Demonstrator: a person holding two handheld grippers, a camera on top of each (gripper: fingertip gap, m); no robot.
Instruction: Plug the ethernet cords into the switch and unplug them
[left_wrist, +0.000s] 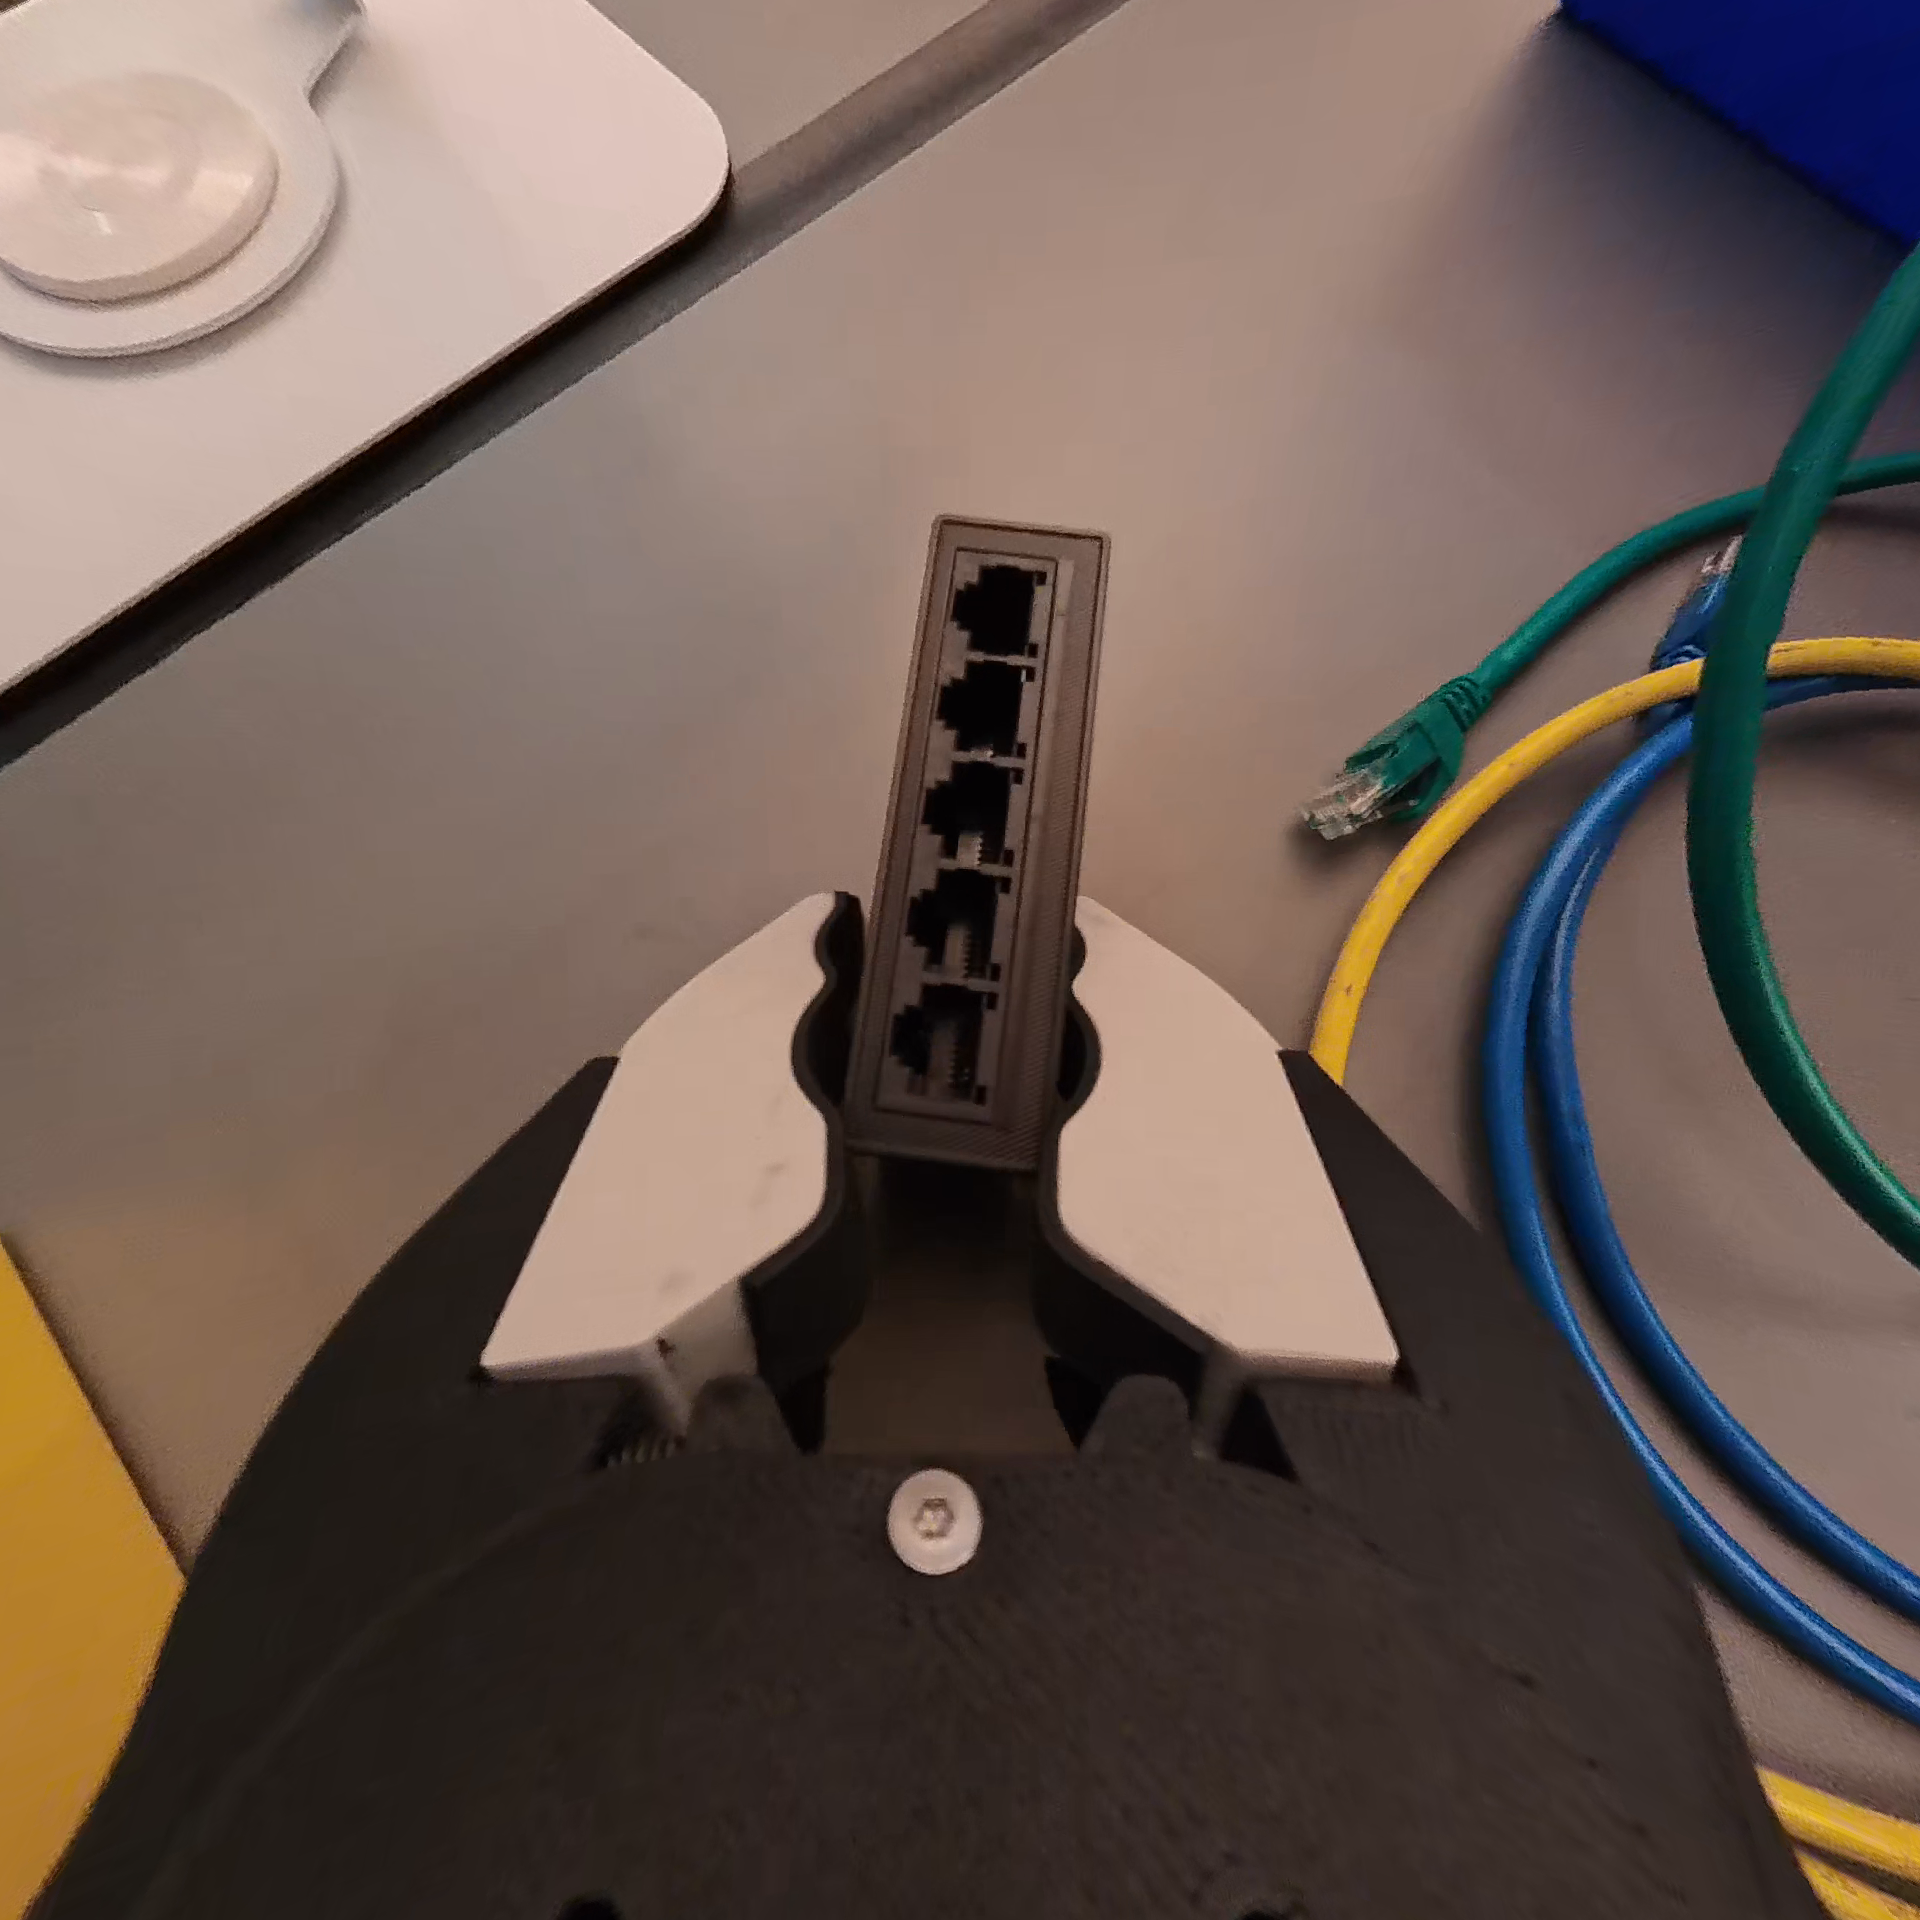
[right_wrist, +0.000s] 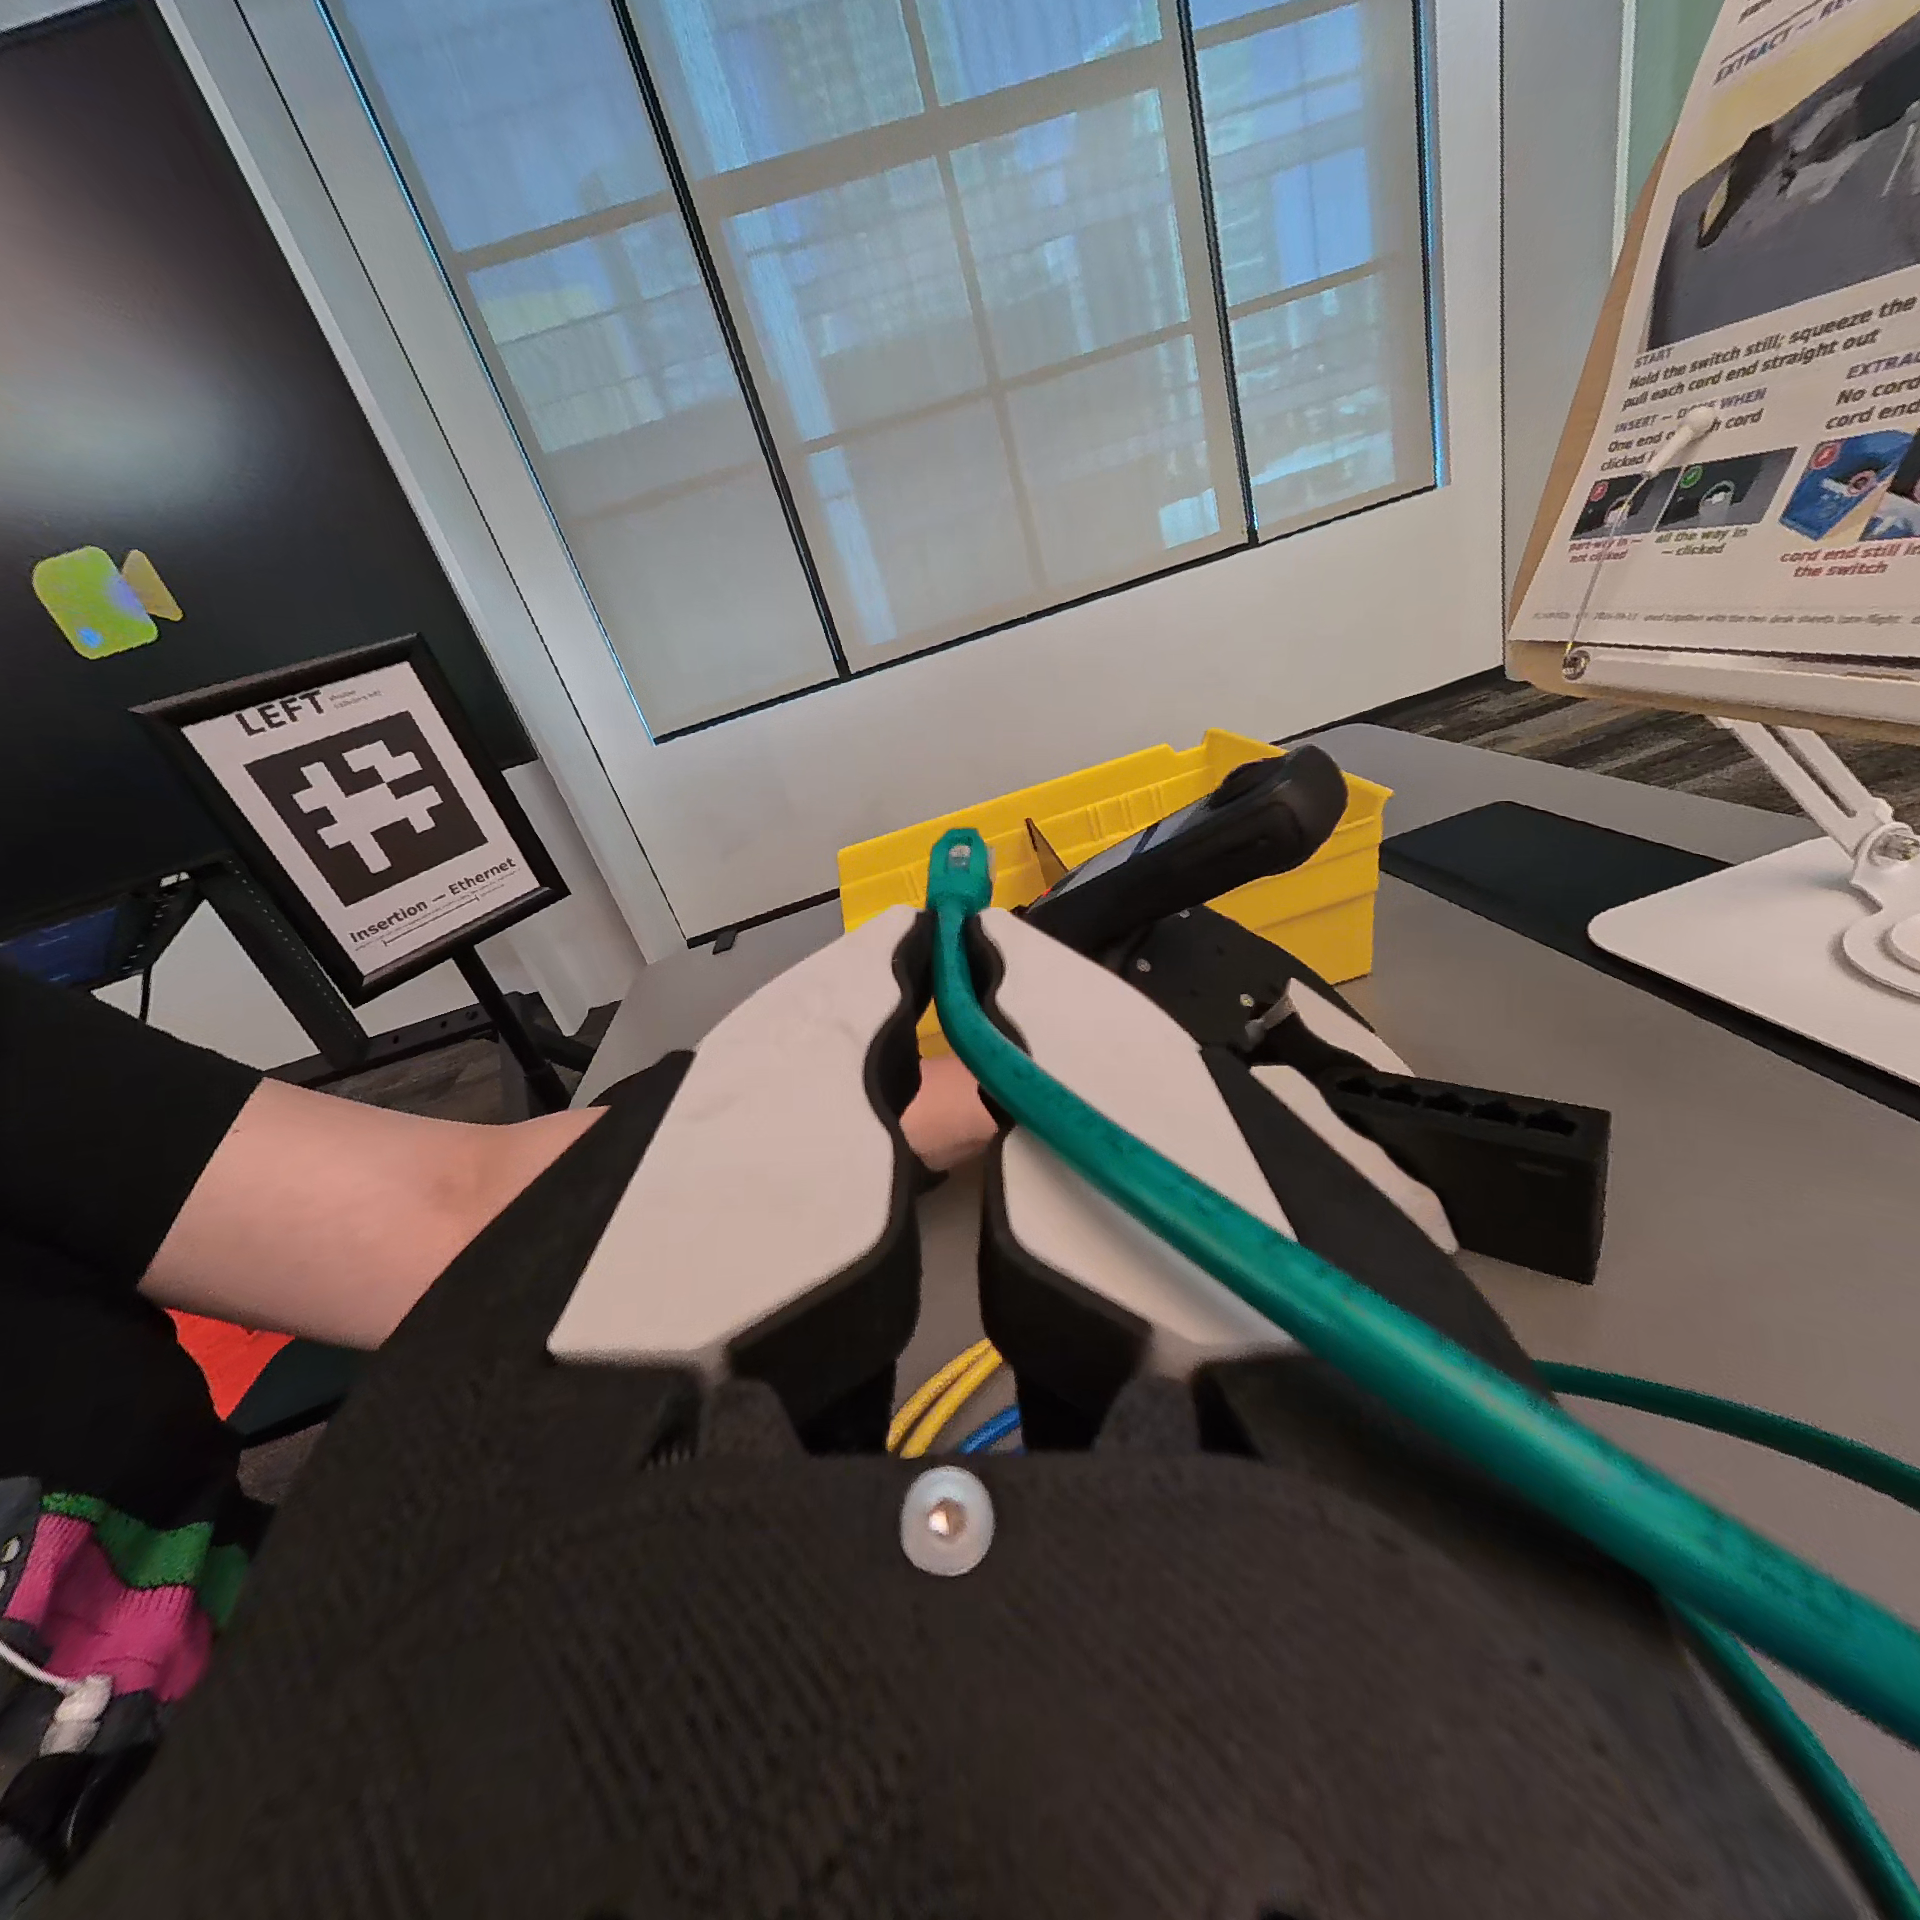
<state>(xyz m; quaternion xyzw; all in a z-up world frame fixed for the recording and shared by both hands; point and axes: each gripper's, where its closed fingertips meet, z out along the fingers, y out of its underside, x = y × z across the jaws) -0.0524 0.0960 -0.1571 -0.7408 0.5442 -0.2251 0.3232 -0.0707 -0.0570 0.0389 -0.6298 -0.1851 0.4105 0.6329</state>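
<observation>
Right gripper (right_wrist: 951, 956) raised; green cord (right_wrist: 1143, 1153) pinched

Both the left gripper (left_wrist: 961, 1023) and right gripper (right_wrist: 951, 966) have 2 white fingers with wavy black pads, textured black bodies and 1 silver screw. A black sleeve (right_wrist: 94, 1143) covers the person's arm.

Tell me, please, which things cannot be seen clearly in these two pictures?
- Left wrist view: far ends of the yellow cord and blue cord, cut by the right edge.
- Right wrist view: switch partly hidden behind the left gripper.
- Right wrist view: yellow bin contents, hidden by its wall.
</observation>
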